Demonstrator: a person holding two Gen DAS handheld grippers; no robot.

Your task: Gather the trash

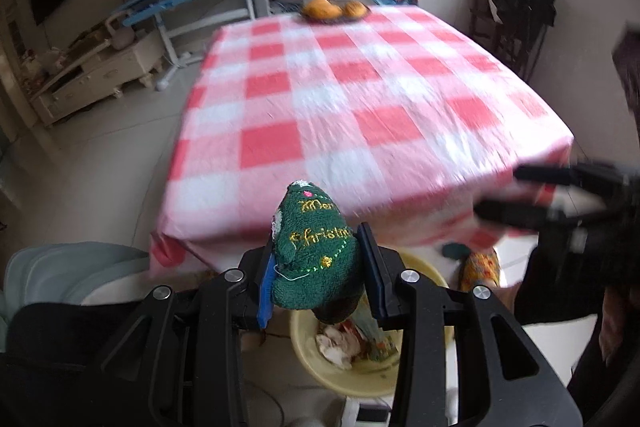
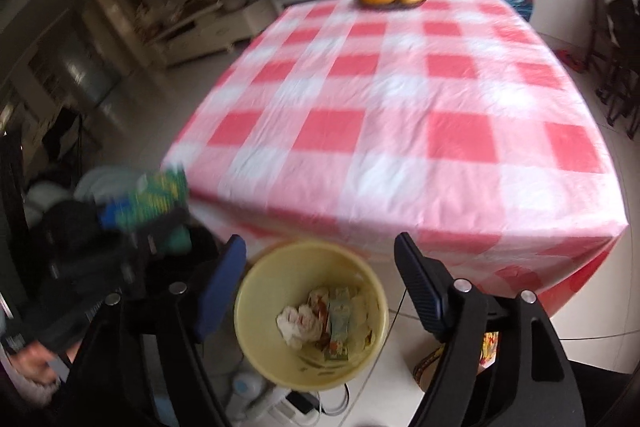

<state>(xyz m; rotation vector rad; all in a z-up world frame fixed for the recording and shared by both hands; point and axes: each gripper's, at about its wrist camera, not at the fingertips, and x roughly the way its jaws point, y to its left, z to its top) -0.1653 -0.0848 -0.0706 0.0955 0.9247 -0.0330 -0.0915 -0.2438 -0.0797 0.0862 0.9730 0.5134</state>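
- While we look along the left gripper (image 1: pixel 318 267), we see its jaws partly closed and pressed on a green sock (image 1: pixel 316 255) with gold stitched lettering; the sock stands upright between the pads, its tip toward the table.
- Below the sock we see the yellow bin (image 1: pixel 352 375) on the pale floor, just in front of the table's near edge, so the sock hangs over the bin's rim.
- Inside the bin we see crumpled white paper (image 1: pixel 334 345) and printed wrappers.
- Beyond, we see the table under a red and white checked cloth (image 1: pixel 360 99), with a plate of orange fruit (image 1: pixel 334 10) at its far edge.
- At the right of that view we see the right gripper (image 1: pixel 532 195) as a dark blur beside the table's corner.
- From the right wrist view, we see at far left the left gripper (image 2: pixel 132 223) blurred, with the green sock (image 2: pixel 160 195) in it, beside the table's near left corner.
- In the middle we see the right gripper (image 2: pixel 320 259) with its jaws spread wide and nothing between them; the bin (image 2: pixel 256 291) lies directly below the gap.
- In the bin we see the paper wad (image 2: pixel 298 321) and wrappers (image 2: pixel 344 323) at the bottom.
- Farther right we see the cloth (image 2: pixel 400 131) hanging over the table's near corner.
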